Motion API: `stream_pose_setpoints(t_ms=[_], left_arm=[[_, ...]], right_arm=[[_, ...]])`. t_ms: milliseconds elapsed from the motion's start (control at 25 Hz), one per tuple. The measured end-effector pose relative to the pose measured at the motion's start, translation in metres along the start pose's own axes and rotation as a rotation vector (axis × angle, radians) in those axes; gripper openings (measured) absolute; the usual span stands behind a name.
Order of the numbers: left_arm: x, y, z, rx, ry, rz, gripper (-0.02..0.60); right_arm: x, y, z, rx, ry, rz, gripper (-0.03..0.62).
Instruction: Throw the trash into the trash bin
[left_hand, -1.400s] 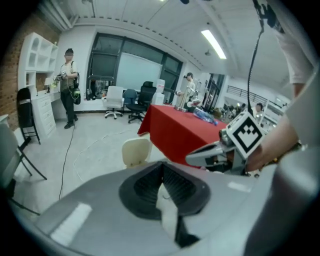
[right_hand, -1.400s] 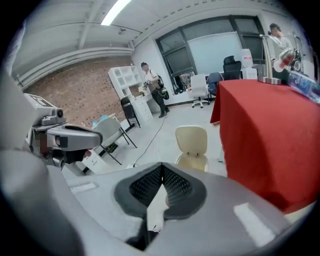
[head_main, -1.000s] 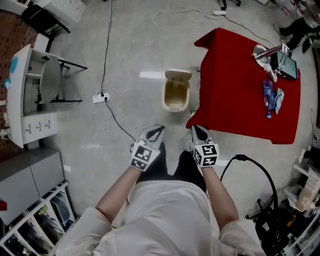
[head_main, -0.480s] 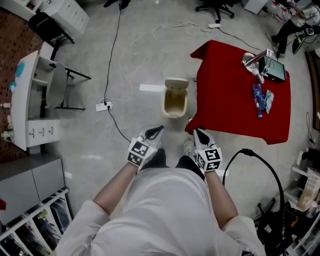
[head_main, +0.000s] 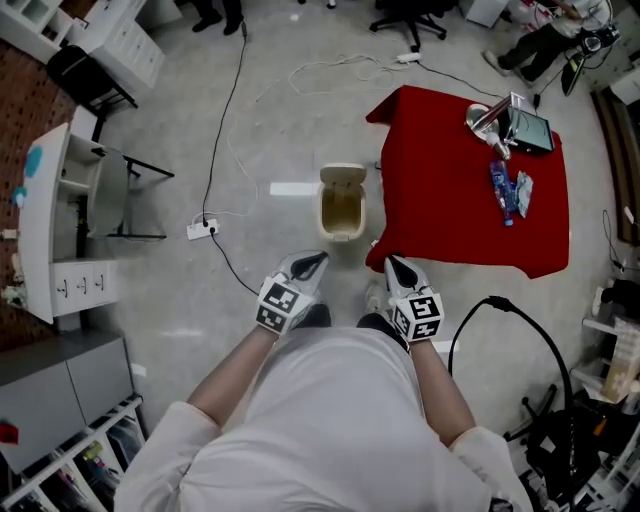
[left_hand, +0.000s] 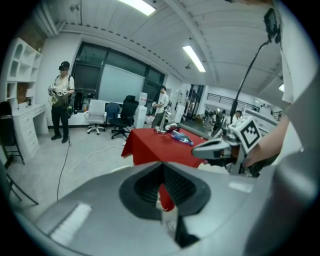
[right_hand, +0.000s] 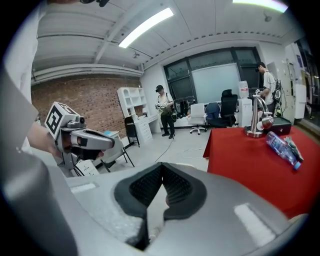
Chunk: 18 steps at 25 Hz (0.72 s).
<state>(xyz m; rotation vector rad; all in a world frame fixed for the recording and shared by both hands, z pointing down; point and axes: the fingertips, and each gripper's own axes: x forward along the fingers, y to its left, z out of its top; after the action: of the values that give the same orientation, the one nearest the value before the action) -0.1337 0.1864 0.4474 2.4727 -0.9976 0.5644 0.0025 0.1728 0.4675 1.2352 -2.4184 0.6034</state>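
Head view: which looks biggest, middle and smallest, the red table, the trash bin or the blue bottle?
1. red table
2. trash bin
3. blue bottle
The bottle lies up on the table, nearer the camera than the bin, yet looks smallest.

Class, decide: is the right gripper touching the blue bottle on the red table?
Apart. In the head view the right gripper hangs over the floor, with bare red tablecloth between it and the blue bottle.
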Motion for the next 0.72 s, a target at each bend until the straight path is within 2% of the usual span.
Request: stream_pose_setpoints(t_ms=[400, 720], left_arm=[[-0.003, 0.006, 0.016, 0.085, -0.002, -0.029, 0.005], [0.036, -0.018, 0.048, 0.081, -0.026, -0.049, 0.005]], right_arm=[[-0.006, 0.009, 0.009, 0.007, -0.044, -0.058, 0.0], [-0.019, -0.031, 0.02, 0.027, -0.067, -0.07, 0.0]])
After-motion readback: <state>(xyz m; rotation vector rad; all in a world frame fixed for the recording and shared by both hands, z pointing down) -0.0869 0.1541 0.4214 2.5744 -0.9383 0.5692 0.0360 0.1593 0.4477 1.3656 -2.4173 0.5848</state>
